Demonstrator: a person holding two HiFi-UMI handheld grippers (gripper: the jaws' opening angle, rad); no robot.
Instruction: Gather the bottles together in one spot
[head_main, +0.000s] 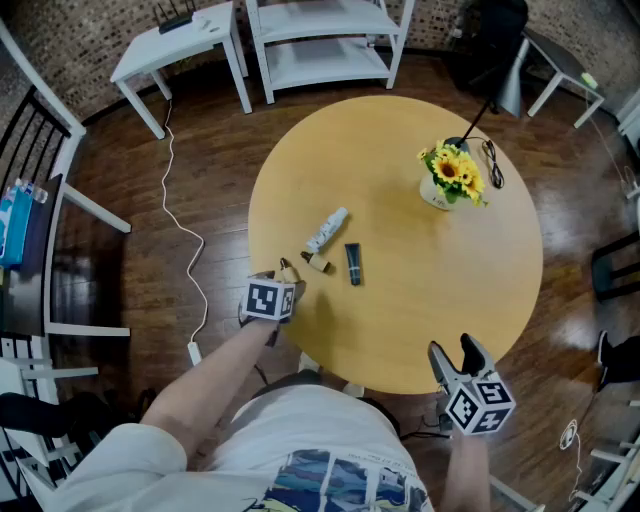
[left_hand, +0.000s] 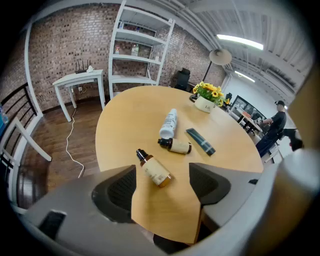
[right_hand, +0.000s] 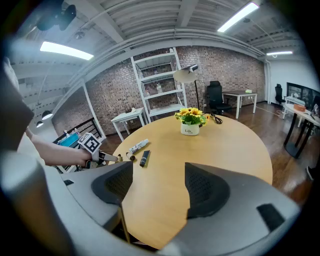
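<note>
While the left claw (left_hand: 162, 176) and right claw (right_hand: 158, 174) gape empty, the amber bottle (left_hand: 153, 168) looks light, hard, roll-prone; pinch its labelled body crosswise.

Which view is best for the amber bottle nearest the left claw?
Left gripper view: the amber bottle lies on its side close up, black cap and cream label clear, nothing covering it. Head view shows it small, right beside the left claw. Right gripper view shows only a far-off speck by that claw.
</note>
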